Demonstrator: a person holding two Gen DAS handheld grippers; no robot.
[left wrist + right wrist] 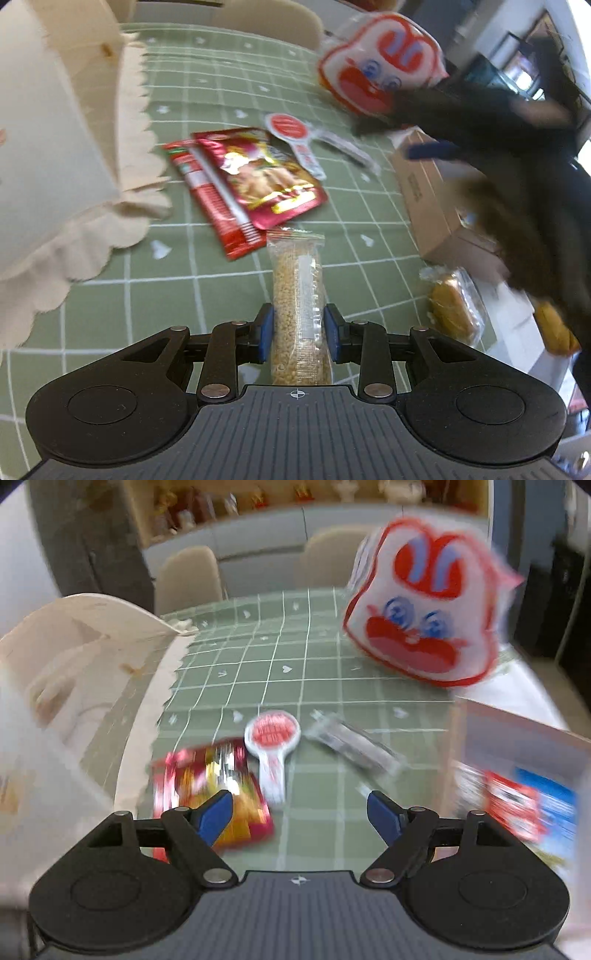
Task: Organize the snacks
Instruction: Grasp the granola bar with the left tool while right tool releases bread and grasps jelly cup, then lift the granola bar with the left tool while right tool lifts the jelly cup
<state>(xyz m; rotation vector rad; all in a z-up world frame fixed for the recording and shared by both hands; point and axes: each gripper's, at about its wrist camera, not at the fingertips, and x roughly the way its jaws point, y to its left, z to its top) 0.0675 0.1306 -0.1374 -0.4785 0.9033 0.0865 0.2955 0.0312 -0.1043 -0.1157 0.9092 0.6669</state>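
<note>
My left gripper (298, 332) is shut on a clear packet of golden grain bar (298, 295), held above the green checked tablecloth (207, 96). Two red snack pouches (255, 181) lie just beyond it. A cream fabric basket (55, 155) stands at the left. My right gripper (300, 812) is open and empty over the cloth, with a red pouch (214, 775) under its left finger. A white-and-red lollipop-shaped pack (271, 738) and a clear wrapped bar (354, 746) lie ahead of it. A rabbit-face bag (421, 605) is blurred at the upper right.
A cardboard box (428, 195) sits at the right, with wrapped yellow cakes (454, 310) beside it. The right arm (517, 184) crosses the left wrist view, blurred. A box with blue and red print (524, 797) is at the right. Chairs (188, 576) stand behind the table.
</note>
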